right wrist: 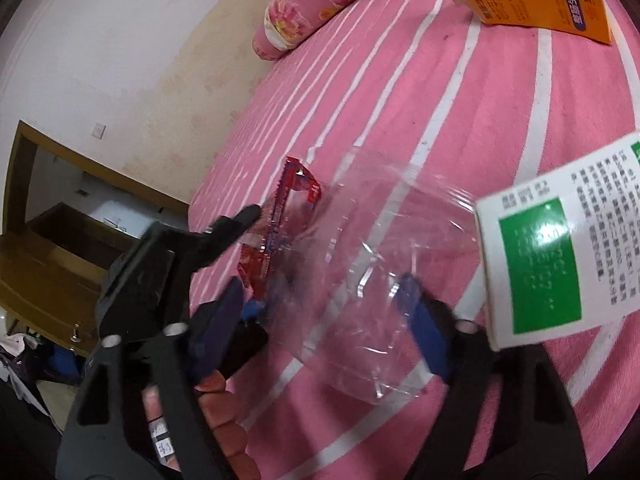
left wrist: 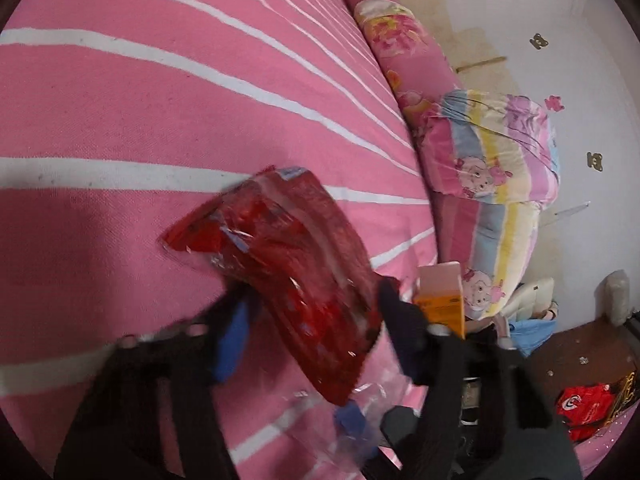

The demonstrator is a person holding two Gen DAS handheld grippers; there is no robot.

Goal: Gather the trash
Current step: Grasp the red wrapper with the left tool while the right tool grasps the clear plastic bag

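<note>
On the pink white-striped bed sheet (left wrist: 120, 120), the left hand-held gripper (left wrist: 310, 320) straddles a crinkled red plastic wrapper (left wrist: 288, 248), pad contact unclear; the right hand-held gripper (right wrist: 324, 304) straddles a clear plastic bag (right wrist: 372, 264), jaws half-wide.

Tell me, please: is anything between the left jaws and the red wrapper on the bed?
No. The red wrapper already lies between the two jaws of the left gripper, with nothing visible in front of it. A clear plastic piece lies beside it on the pink sheet, not over it.
</note>
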